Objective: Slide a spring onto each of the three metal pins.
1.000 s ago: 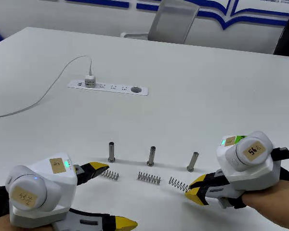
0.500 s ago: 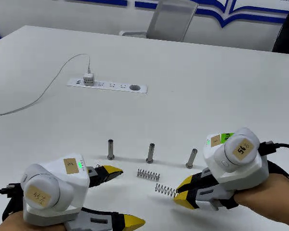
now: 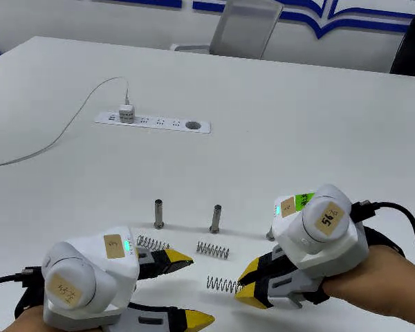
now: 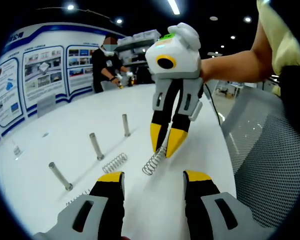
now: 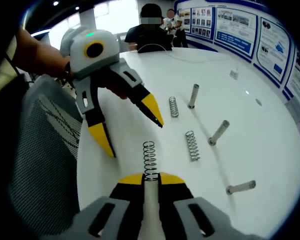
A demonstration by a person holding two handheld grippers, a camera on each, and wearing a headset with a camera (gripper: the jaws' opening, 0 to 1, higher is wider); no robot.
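Note:
Three short metal pins stand in a row on the white table: left pin [image 3: 158, 213], middle pin [image 3: 215, 218], and right pin [image 3: 270, 234], partly behind my right gripper. My right gripper [image 3: 243, 285] [image 5: 150, 179] is shut on the end of one spring [image 3: 223, 284] [image 5: 149, 159], which lies low over the table and points left. Two more springs lie loose before the pins, one [image 3: 153, 243] by my left gripper and one [image 3: 212, 250] in the middle. My left gripper [image 3: 194, 288] [image 4: 153, 177] is open with nothing between its jaws, facing the right gripper.
A white power strip [image 3: 152, 123] with a plugged charger and a cable [image 3: 62, 135] lies farther back on the table. A grey chair [image 3: 245, 29] stands at the far edge. People stand in the background of both gripper views.
My right gripper has carried its spring leftward, away from the right pin. The left gripper has moved right, toward it. The other two springs and the pins have stayed put.

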